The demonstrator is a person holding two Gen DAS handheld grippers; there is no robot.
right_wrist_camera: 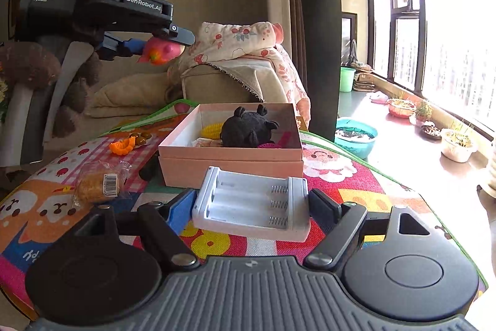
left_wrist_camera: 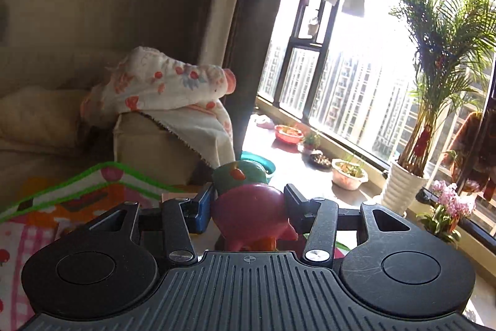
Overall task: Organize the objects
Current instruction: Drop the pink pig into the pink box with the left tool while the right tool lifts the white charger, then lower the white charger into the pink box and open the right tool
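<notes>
My left gripper (left_wrist_camera: pixel 248 203) is shut on a pink toy (left_wrist_camera: pixel 251 216) with a green top and holds it in the air. In the right wrist view the left gripper (right_wrist_camera: pixel 161 47) and the pink toy (right_wrist_camera: pixel 159 50) are high at the left, above the mat and left of the box. My right gripper (right_wrist_camera: pixel 252 203) is shut on a white battery holder (right_wrist_camera: pixel 251 203), just above the mat in front of a pink open box (right_wrist_camera: pixel 229 157). The box holds a black plush toy (right_wrist_camera: pixel 248 129), a yellow thing and a magenta thing.
A colourful play mat (right_wrist_camera: pixel 341 176) covers the table. On it lie a wrapped cake (right_wrist_camera: pixel 99 183), an orange toy piece (right_wrist_camera: pixel 122 146) and brown pieces (right_wrist_camera: pixel 139 138). A sofa with floral cloth (right_wrist_camera: pixel 241 51) stands behind. Bowls and plants line the window sill (right_wrist_camera: pixel 403 145).
</notes>
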